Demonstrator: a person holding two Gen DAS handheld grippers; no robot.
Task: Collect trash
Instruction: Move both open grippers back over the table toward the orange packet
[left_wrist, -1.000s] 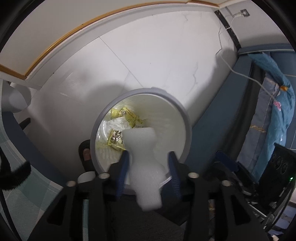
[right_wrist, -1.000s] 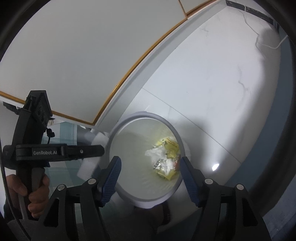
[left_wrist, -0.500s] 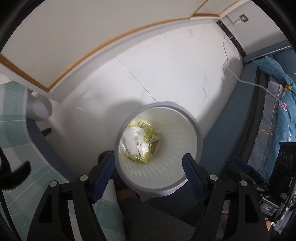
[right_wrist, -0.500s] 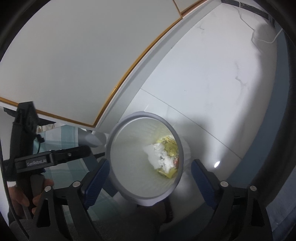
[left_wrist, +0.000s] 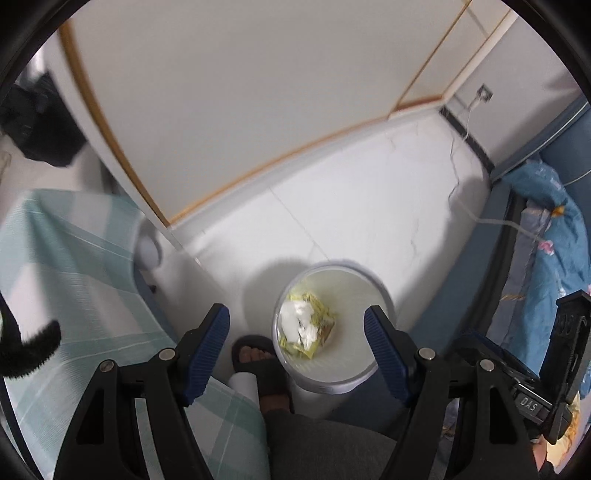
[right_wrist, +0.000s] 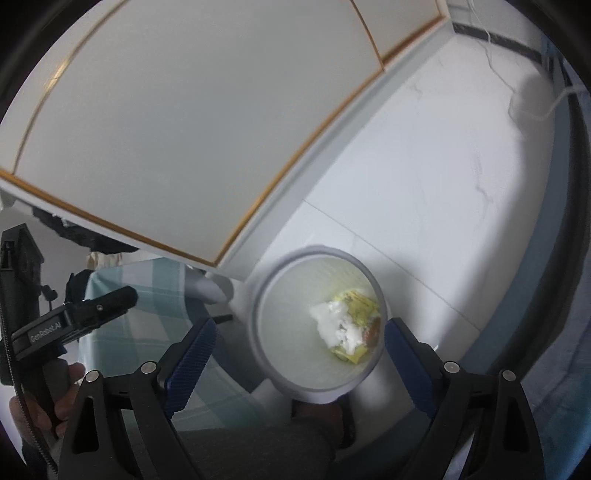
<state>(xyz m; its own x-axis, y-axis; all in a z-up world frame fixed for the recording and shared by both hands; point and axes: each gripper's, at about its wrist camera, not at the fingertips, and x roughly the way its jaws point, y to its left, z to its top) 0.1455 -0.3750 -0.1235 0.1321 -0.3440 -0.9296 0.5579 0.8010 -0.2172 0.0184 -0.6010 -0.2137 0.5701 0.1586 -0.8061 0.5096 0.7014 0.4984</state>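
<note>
Both grippers, left (left_wrist: 297, 345) and right (right_wrist: 297, 356), are hanging wide open and empty over the round white plastic bin (left_wrist: 373, 373) containing crumpled white-and-yellow trash (left_wrist: 304, 328); knocking its rim risks tipping.

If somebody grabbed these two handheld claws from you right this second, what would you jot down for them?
Left gripper: open, holding nothing, up above the floor.
Right gripper: open, holding nothing, over the bin.
White trash bin stands on the white floor by my sandalled foot. Inside it: white crumpled trash on top of yellow wrappers.
Done: that trash is in the bin.
Left: no other trash is in view; look around, perhaps over the checked cloth, for more.
</note>
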